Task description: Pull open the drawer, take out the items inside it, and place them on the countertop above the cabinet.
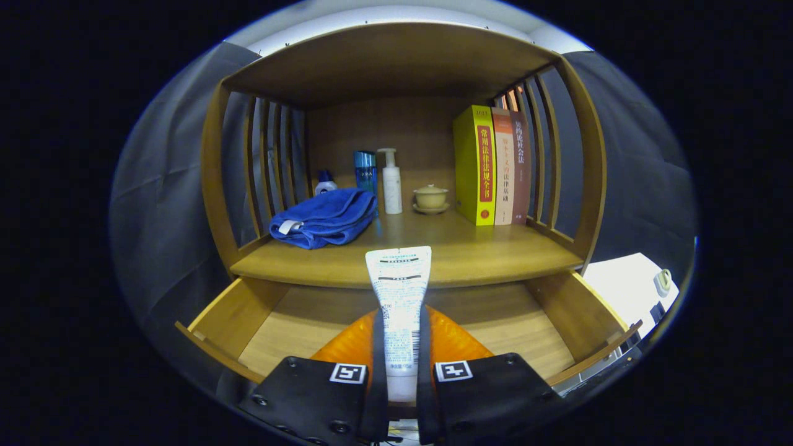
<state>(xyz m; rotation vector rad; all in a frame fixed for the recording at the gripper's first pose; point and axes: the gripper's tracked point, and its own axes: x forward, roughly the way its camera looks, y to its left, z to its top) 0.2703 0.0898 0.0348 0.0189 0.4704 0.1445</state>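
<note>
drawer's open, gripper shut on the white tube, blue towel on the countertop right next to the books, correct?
Not quite. The gripper view shows the blue towel at the countertop's other end, well apart from the books. Rest holds: drawer open, gripper shut on the white tube.

We hold the tool [400,378] level and pointing forward, its two fingers [376,371] drawn close together and running parallel. Both press from either side on the white tube [399,297] standing upright between them.
</note>
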